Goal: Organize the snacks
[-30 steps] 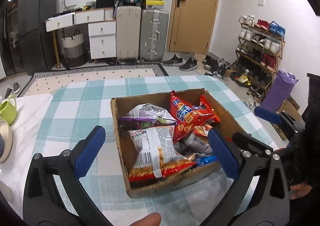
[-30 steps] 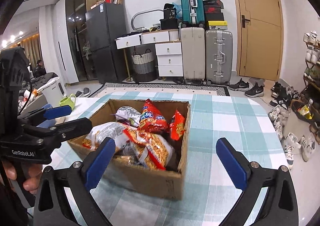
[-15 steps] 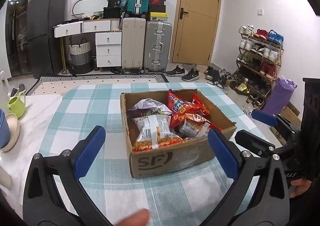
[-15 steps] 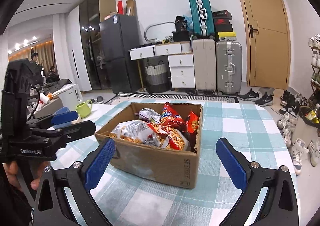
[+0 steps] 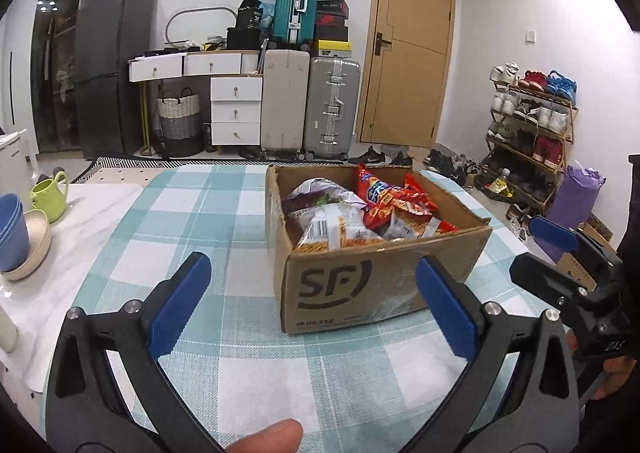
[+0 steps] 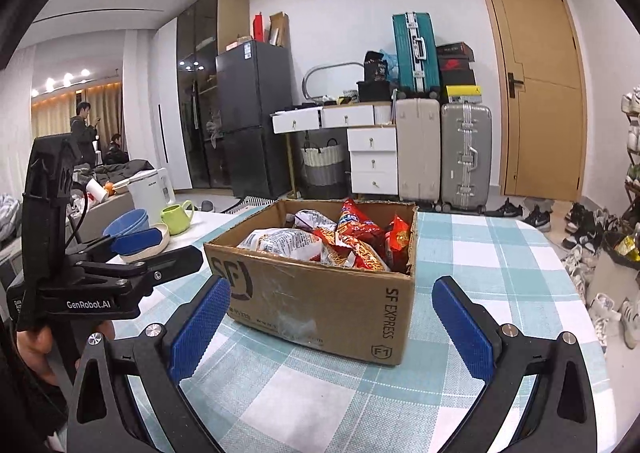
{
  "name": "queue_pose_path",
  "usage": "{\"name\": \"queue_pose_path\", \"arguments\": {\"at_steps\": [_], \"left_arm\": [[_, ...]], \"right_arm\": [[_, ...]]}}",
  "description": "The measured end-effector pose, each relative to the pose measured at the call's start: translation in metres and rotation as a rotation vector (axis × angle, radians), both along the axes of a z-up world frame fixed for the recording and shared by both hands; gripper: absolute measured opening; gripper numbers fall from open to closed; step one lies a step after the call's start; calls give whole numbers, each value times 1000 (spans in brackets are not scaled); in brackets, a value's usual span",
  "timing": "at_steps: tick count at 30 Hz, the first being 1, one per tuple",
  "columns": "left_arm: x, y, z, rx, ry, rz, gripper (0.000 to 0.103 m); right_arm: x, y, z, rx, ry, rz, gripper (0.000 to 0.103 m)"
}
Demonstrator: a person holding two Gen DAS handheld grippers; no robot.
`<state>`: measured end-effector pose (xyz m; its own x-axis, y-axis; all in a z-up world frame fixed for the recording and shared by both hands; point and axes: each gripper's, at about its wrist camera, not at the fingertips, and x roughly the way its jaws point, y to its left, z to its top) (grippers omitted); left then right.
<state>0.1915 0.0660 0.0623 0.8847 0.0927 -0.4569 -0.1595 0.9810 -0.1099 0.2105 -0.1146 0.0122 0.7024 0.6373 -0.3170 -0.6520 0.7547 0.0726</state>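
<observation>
An open cardboard box (image 5: pixel 372 285) (image 6: pixel 320 293) marked SF stands on the teal checked tablecloth (image 5: pixel 224 221). Several snack bags fill it: red chip bags (image 5: pixel 394 199) (image 6: pixel 356 231) and a white and orange bag (image 5: pixel 332 229) (image 6: pixel 280 239). My left gripper (image 5: pixel 316 303) is open, low over the cloth, in front of the box and apart from it. My right gripper (image 6: pixel 332 323) is also open, facing the box's near corner, with nothing between its fingers. Each gripper shows in the other's view: the right one (image 5: pixel 568 265) beside the box, the left one (image 6: pixel 120 253) at the far left.
Blue and cream bowls (image 5: pixel 16 237) and a green cup (image 5: pixel 50 193) stand on the white tabletop at the left. A white kettle (image 6: pixel 154 189) stands behind them. Suitcases, drawers and a dark fridge line the back wall; a shoe rack (image 5: pixel 532 125) stands at the right.
Both grippers have pulled back and dropped lower, from looking down into the box to facing its front side. The box and the bags have not moved. Both stay open.
</observation>
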Motion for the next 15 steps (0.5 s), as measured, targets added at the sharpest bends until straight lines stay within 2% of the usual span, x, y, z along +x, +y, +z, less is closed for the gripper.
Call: {"name": "queue_pose_path", "arguments": {"at_steps": [6, 15], "left_arm": [[-7, -1, -10, 43, -30, 5, 102], [-10, 2, -25, 36, -32, 20, 102]], "right_arm": [[-3, 1, -6, 2, -37, 4, 103], [2, -4, -12, 30, -37, -28, 103]]}}
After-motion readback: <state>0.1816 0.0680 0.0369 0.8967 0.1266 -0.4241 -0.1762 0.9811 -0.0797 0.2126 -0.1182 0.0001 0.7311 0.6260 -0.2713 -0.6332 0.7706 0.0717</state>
